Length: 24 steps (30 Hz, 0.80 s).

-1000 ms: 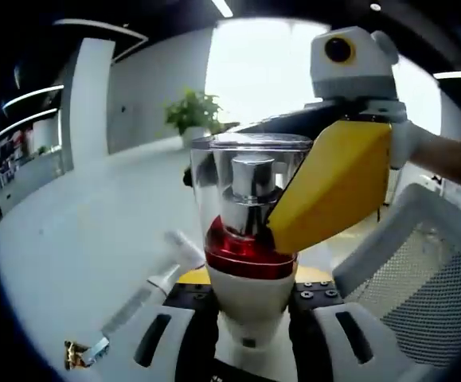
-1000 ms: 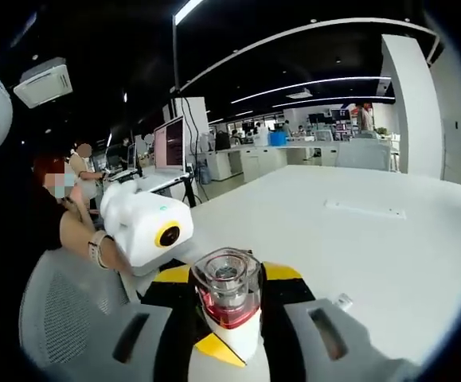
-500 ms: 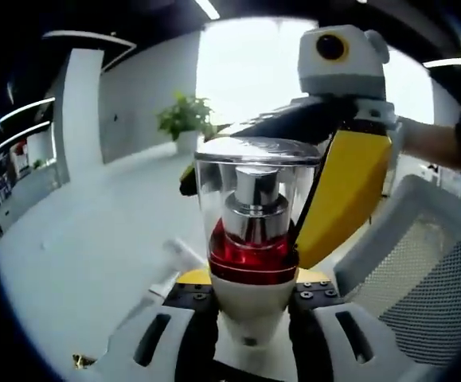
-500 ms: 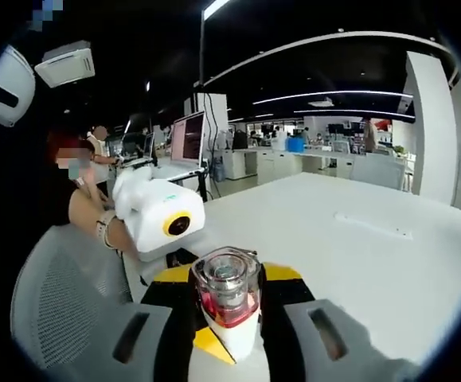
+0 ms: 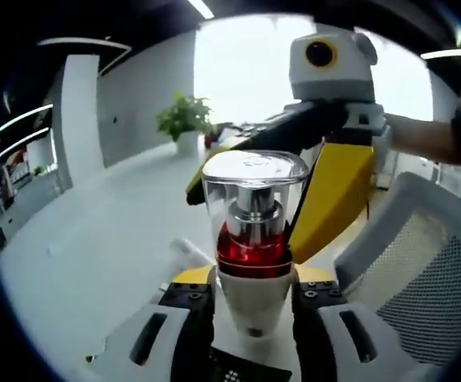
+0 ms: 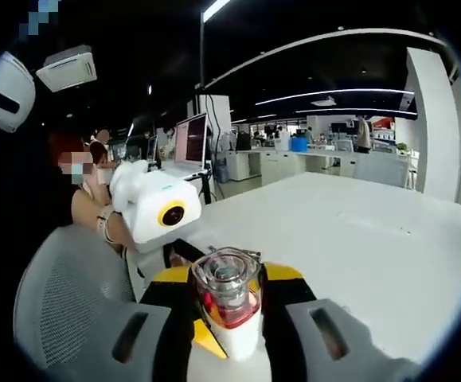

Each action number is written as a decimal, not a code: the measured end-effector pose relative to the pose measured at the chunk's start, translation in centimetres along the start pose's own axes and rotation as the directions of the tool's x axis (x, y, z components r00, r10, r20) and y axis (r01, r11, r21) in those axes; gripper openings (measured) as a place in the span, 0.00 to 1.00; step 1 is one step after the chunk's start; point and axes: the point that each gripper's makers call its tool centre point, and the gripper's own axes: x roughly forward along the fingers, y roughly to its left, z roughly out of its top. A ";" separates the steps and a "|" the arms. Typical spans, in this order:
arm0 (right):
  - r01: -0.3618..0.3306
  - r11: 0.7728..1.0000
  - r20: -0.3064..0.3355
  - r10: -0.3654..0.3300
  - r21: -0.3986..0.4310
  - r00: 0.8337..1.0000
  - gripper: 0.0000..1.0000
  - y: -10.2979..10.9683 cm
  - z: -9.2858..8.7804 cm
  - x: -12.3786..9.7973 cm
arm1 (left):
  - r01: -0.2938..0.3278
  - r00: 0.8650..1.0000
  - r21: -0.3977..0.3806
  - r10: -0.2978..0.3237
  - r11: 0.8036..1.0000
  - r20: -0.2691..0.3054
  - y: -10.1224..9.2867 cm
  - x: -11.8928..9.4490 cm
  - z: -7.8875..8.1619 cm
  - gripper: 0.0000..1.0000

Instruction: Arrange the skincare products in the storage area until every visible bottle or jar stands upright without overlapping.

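1. The left tool is raised above the white surface, its jaws closed on the pale lower body of a bottle that stands upright between them.
2. The bottle has a clear cap, a silver pump and a red band.
3. In the left gripper view the right tool reaches in from the right on an outstretched arm, its yellow jaws flanking the cap; whether they press it I cannot tell.
4. In the right gripper view the same bottle sits between the right tool's jaws, cap toward the camera.
5. A mesh chair stands at left.
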 end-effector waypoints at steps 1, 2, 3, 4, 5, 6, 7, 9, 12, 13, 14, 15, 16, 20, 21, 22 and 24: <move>0.001 1.000 0.004 -0.001 0.007 1.000 0.33 0.0 0.0 0.0 | -0.007 1.000 0.001 0.007 1.000 0.002 0.1 -0.1 0.1 0.36; 0.005 1.000 0.001 -0.005 0.012 1.000 0.34 -0.1 0.0 0.0 | -0.011 1.000 0.001 0.011 1.000 0.002 0.1 -0.2 0.1 0.36; 0.007 1.000 -0.006 -0.007 0.011 1.000 0.36 -0.1 -0.2 0.0 | -0.013 1.000 -0.005 0.013 1.000 -0.003 0.2 -0.3 0.1 0.36; 0.008 1.000 -0.017 -0.008 0.010 1.000 0.38 0.0 -0.3 0.0 | -0.012 1.000 -0.010 0.012 1.000 -0.005 0.2 -0.4 0.1 0.37; 0.007 1.000 -0.018 -0.007 0.010 1.000 0.39 0.0 -0.4 0.0 | -0.006 1.000 -0.022 0.006 1.000 -0.010 0.1 -0.5 0.0 0.37; 0.008 1.000 -0.014 -0.008 0.011 1.000 0.40 0.2 -0.3 -0.1 | -0.004 1.000 -0.026 0.004 1.000 -0.015 0.0 -0.6 -0.1 0.38; 0.011 1.000 -0.010 -0.011 0.012 1.000 0.40 0.2 -0.2 -0.1 | -0.003 1.000 -0.026 0.003 1.000 -0.020 -0.1 -0.8 -0.2 0.38; 0.021 1.000 -0.014 -0.021 0.013 1.000 0.42 0.2 -0.2 -0.3 | -0.009 0.999 -0.029 0.008 1.000 -0.039 -0.3 -1.2 -0.5 0.39; 0.038 0.999 -0.020 -0.037 0.039 0.999 0.47 0.2 -0.2 -0.9 | -0.011 0.999 -0.037 0.009 0.999 -0.045 -0.5 -1.8 -0.4 0.43; 0.046 0.998 -0.016 -0.045 0.043 0.999 0.47 0.3 -0.1 -1.1 | -0.013 0.999 -0.040 0.011 0.999 -0.044 -0.5 -2.2 -0.3 0.45; 0.056 0.998 -0.015 -0.056 0.041 0.998 0.49 0.3 -0.1 -1.2 | -0.015 0.999 -0.040 0.014 0.999 -0.044 -0.6 -2.3 -0.3 0.46; 0.066 0.997 -0.021 -0.065 0.037 0.998 0.51 0.3 -0.2 -1.4 | -0.015 0.999 -0.038 0.014 0.999 -0.047 -0.6 -2.6 -0.2 0.48; 0.070 0.997 -0.029 -0.070 0.032 0.997 0.53 0.4 -0.3 -1.5 | -0.023 0.999 -0.033 0.021 0.999 -0.045 -0.6 -2.8 0.0 0.50; 0.129 0.992 -0.043 -0.128 0.014 0.991 0.52 0.3 -0.6 -2.1 | -0.047 0.998 -0.034 0.045 0.998 -0.046 -0.9 -3.6 0.3 0.56; 0.123 0.992 -0.046 -0.122 0.015 0.991 0.52 0.5 -0.7 -2.1 | -0.046 0.998 -0.034 0.045 0.998 -0.048 -1.1 -3.8 0.3 0.58; 0.121 0.993 -0.048 -0.120 0.012 0.992 0.53 0.6 -0.7 -2.2 | -0.047 0.998 -0.034 0.045 0.998 -0.050 -1.3 -4.0 0.3 0.60; 0.134 0.991 -0.070 -0.133 0.004 0.989 0.57 0.7 -1.0 -2.2 | -0.053 0.997 -0.036 0.051 0.998 -0.061 -1.7 -4.6 0.2 0.65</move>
